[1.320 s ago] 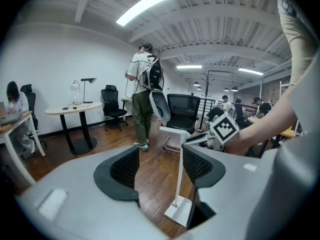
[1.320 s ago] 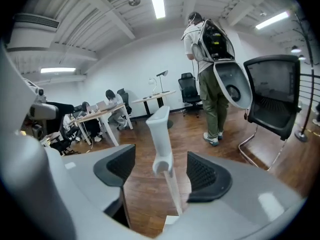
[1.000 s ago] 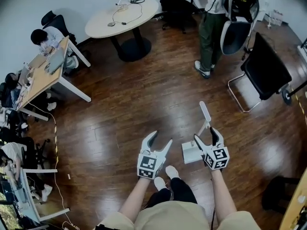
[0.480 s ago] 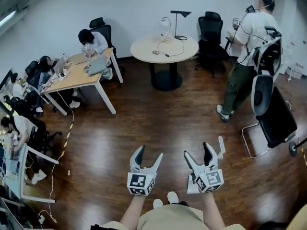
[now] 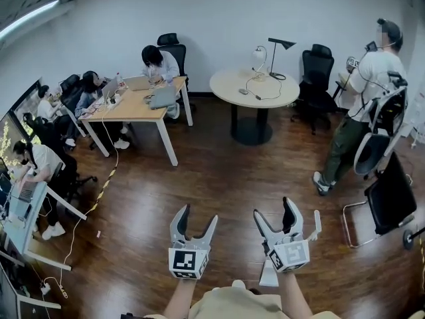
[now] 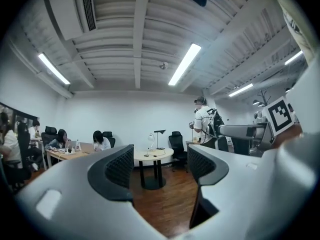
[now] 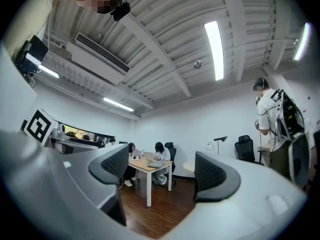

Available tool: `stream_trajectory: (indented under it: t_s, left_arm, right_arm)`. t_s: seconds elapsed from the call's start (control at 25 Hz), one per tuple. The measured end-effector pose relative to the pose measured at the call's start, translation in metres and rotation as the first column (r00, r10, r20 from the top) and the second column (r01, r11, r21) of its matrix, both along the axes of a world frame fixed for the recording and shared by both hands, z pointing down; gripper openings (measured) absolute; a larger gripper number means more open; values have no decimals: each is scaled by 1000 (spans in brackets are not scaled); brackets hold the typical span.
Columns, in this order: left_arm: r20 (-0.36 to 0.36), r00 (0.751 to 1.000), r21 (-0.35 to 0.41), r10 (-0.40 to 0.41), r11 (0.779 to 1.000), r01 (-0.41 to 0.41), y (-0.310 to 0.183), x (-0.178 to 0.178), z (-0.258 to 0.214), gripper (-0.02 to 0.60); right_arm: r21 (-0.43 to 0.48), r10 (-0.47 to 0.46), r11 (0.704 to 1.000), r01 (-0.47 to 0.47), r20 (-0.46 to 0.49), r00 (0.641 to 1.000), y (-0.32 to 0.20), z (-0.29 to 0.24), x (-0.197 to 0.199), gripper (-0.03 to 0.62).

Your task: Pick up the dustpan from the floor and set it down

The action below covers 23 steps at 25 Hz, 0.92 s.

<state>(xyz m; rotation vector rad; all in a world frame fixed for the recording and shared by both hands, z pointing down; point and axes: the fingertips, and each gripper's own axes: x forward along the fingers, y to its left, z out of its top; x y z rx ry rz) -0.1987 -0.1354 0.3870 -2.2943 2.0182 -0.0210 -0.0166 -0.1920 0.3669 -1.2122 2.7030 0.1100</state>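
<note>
The white dustpan [image 5: 317,222] lies on the dark wood floor by the person's feet, mostly hidden behind my right gripper [image 5: 273,209]; only its handle and a corner of its pan show. The right gripper is lifted and level, open, with nothing between its pads [image 7: 117,165]; its jaws have opened a little over the last second. My left gripper [image 5: 198,214] hovers beside it on the left, also open and empty. Its jaws have just been opening. The left gripper view looks between its pads [image 6: 119,168] at the room, and neither gripper view shows the dustpan.
A round table [image 5: 254,85] with a lamp stands ahead. A long desk [image 5: 136,108] with seated people is at the left. A standing person [image 5: 362,105] and a black folding chair [image 5: 388,201] are at the right. A cable [image 5: 99,188] runs across the floor at left.
Both grippers have risen from the floor and now point level into the room. The head view has tilted up. The dustpan stays on the floor, now behind the right gripper.
</note>
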Motion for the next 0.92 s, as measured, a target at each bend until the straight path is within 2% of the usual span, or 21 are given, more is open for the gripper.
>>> stream_trajectory:
  t_s: [0.24, 0.56, 0.64, 0.92]
  left_arm:
    - [5, 1000, 14, 0, 1000, 0, -2, -1, -3, 313]
    - [10, 1000, 20, 17, 1000, -17, -13, 4, -1, 309]
    - [18, 999, 21, 34, 999, -34, -16, 7, -1, 276]
    - [-9, 997, 8, 72, 997, -72, -27, 20, 3, 272]
  right_arm:
    - [17, -18, 1000, 18, -15, 1000, 3, -8, -9, 400]
    - [-9, 71, 997, -71, -26, 997, -5, -4, 18, 393]
    - [-25, 87, 996, -88, -28, 996, -6, 0, 24, 383]
    - [-43, 98, 994, -100, -41, 994, -7, 9, 33, 382]
